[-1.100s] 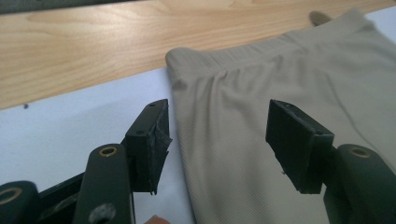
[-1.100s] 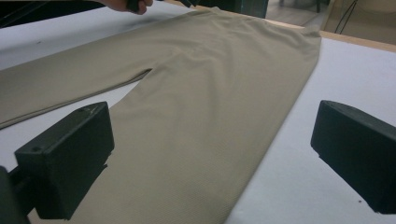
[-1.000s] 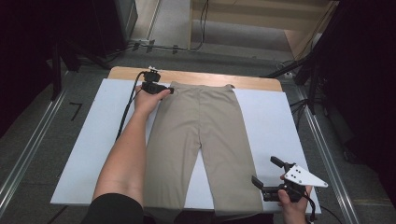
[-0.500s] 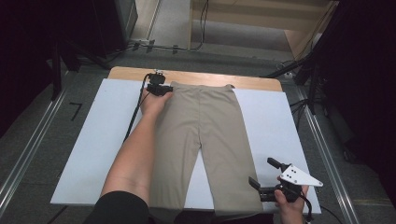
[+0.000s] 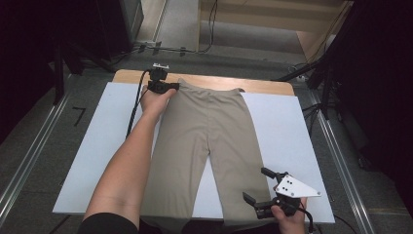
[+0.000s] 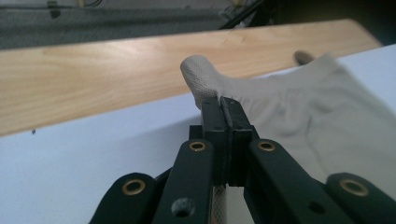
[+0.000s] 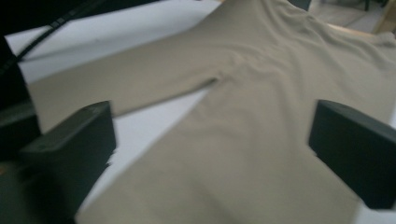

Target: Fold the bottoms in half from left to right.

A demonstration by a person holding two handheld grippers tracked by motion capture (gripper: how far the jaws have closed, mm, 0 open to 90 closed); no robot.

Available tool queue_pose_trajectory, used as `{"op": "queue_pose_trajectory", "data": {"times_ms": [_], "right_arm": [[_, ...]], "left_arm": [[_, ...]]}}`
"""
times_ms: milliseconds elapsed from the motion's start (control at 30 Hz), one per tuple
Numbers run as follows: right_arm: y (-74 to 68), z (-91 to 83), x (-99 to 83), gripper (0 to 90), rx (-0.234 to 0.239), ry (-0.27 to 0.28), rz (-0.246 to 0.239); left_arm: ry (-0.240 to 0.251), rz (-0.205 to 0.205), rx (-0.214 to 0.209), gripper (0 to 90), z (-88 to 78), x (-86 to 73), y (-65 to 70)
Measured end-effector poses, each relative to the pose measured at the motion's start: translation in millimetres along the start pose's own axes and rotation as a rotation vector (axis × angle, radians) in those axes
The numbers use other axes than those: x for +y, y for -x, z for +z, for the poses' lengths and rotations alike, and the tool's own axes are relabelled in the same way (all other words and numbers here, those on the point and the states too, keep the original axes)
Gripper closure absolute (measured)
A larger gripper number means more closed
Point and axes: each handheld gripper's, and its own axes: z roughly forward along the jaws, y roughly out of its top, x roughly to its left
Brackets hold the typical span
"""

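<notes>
Nearest, right gripper (image 5: pixel 258 186) at the bottom edge of the high view, held in a hand (image 5: pixel 287 217) low over the surface (image 5: pixel 87 161); jaws wide apart, just been narrowing a little, nothing between the pads. Ahead of those jaws, in the right gripper view, the trousers (image 7: pixel 243 121) spread flat, one leg directly beneath and beyond the gripper, the crotch fork farther out. Aimed along the leg toward its hem end, probably to take that end as the second hold for a fold or a lift.

Farther off, left forearm (image 5: pixel 129 161) stretched long across the other leg, wrist straight, hand wrapped round the gripper body. At its far end, left gripper (image 5: pixel 168 87) clamped together on the waistband corner (image 6: pixel 201 77), a nub of beige knit poking up just past the fingertips (image 6: pixel 224 112), rest of the cloth trailing away to the gripper's right. Corner pinched rather than the middle, likely so the waist can be carried without bunching.

Beyond that gripper, bare white surface, then a wooden strip (image 6: pixel 102 74), then floor.
</notes>
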Motion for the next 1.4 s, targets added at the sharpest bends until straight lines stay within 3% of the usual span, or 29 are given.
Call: {"op": "queue_pose_trajectory", "data": {"times_ms": [33,67,100,133,267,367,467,567,633,667,767,900,1033,1133,1167,1300,1400], "right_arm": [[-6.6,2.1,4.1,18.1,-0.009,0.005,-0.005],[-14.0,5.1,8.6,18.4,-0.019,0.003,-0.014],[-28.7,13.2,17.2,18.1,0.004,0.0,-0.01],[-28.7,13.2,17.2,18.1,0.004,0.0,-0.01],[-58.2,35.7,28.7,17.7,0.077,-0.027,-0.014],[-77.6,54.2,34.4,14.5,0.126,-0.044,-0.046],[-92.5,71.3,40.1,11.1,0.178,-0.043,-0.047],[-105.7,87.3,45.5,0.3,0.225,-0.056,-0.046],[-112.7,97.9,48.5,0.0,0.267,-0.074,-0.045],[-120.7,107.5,50.5,0.0,0.268,-0.095,-0.054],[-127.4,116.9,52.4,0.0,0.258,-0.113,-0.055],[-141.7,133.9,56.4,1.2,0.235,-0.16,0.009],[-160.6,153.1,55.7,28.3,0.156,-0.187,0.011],[-171.3,172.9,51.5,41.0,0.182,-0.227,0.02],[-175.0,178.2,50.5,43.7,0.2,-0.24,0.012],[-189.8,194.3,47.5,45.8,0.185,-0.287,-0.012],[-196.2,203.1,41.3,46.4,0.14,-0.326,-0.055]], "left_arm": [[0.008,-0.008,-0.017,90.0,-4.1,2.0,0.7],[0.017,-0.023,-0.032,90.0,-8.0,3.9,1.4],[0.024,-0.027,-0.038,90.0,-11.6,5.7,2.4],[0.031,-0.029,-0.038,90.0,-14.6,7.4,3.8],[0.042,-0.021,-0.045,90.0,-21.7,13.6,7.8],[0.045,-0.016,-0.044,90.0,-22.5,15.6,9.8],[0.036,-0.012,-0.041,90.0,-21.7,15.2,9.2],[0.028,-0.007,-0.046,90.0,-21.4,14.2,9.9],[0.033,-0.005,-0.041,90.0,-22.2,14.8,10.6],[0.038,-0.012,-0.051,90.0,-23.5,15.5,10.9],[0.042,-0.002,-0.047,90.0,-26.6,17.3,14.7],[0.035,0.027,-0.035,90.0,-30.6,17.7,18.5],[0.037,0.021,-0.031,90.0,-34.7,16.6,16.3],[0.031,0.032,-0.033,90.0,-35.7,14.4,15.9],[0.029,0.037,-0.031,90.0,-35.5,13.5,15.7],[0.019,0.047,-0.032,90.0,-35.1,9.8,12.2],[0.021,0.043,-0.033,90.0,-34.7,7.6,9.4]]}}
